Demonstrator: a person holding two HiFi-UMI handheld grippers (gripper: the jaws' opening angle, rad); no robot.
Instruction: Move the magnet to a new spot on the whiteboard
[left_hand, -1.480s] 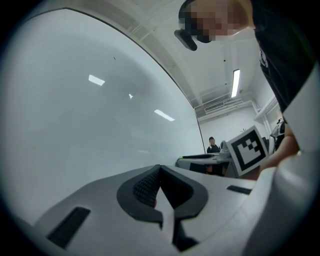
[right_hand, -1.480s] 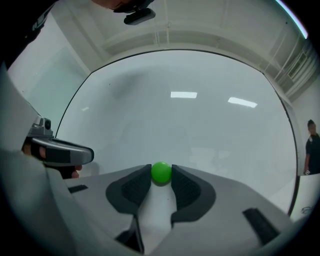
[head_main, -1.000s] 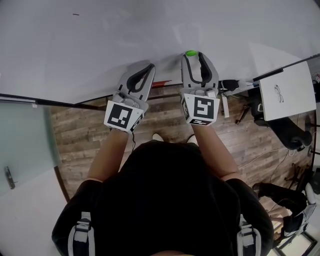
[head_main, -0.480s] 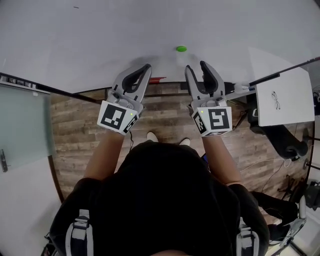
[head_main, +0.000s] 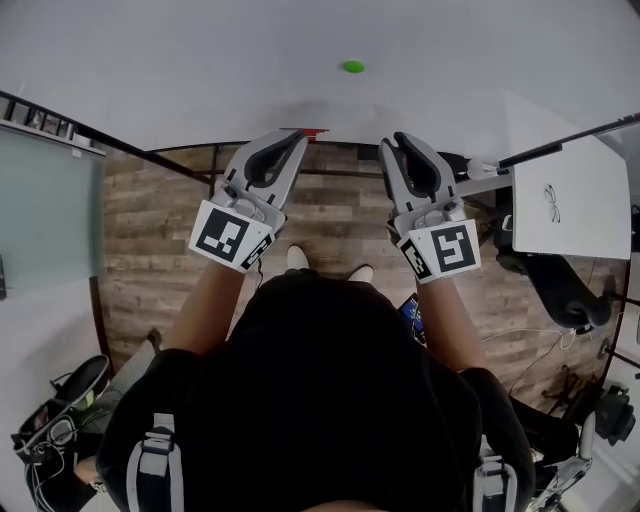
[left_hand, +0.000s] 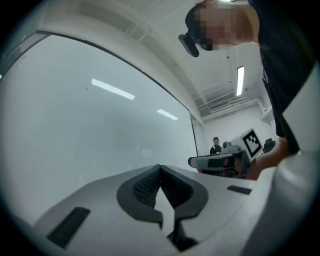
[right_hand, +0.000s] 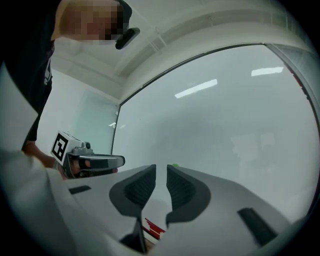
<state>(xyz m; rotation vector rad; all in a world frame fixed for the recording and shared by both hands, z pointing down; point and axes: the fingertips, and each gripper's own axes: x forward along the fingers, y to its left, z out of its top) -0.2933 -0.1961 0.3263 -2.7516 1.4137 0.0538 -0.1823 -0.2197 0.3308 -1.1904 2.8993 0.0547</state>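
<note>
A small green magnet (head_main: 353, 67) sticks to the whiteboard (head_main: 200, 70), with nothing touching it. My right gripper (head_main: 392, 141) hangs back from the board, below and right of the magnet. Its jaws have just been closing; a narrow gap stays between them and nothing is in it. In the right gripper view the magnet (right_hand: 174, 165) peeks over the right jaw's tip. My left gripper (head_main: 296, 137) is off the board too, to the magnet's lower left, and in the left gripper view its fingertips (left_hand: 160, 168) meet, shut on nothing.
A white panel with a small sketch (head_main: 565, 190) leans at the right. A red item (head_main: 312, 131) lies at the board's lower edge. A glass door (head_main: 50, 210) stands at the left, bags (head_main: 55, 415) on the floor. A distant person (left_hand: 215, 145) stands beyond.
The right gripper's jaws, around the magnet a second ago, came off it and narrowed. Both grippers drew back from the board. The magnet stayed on the board.
</note>
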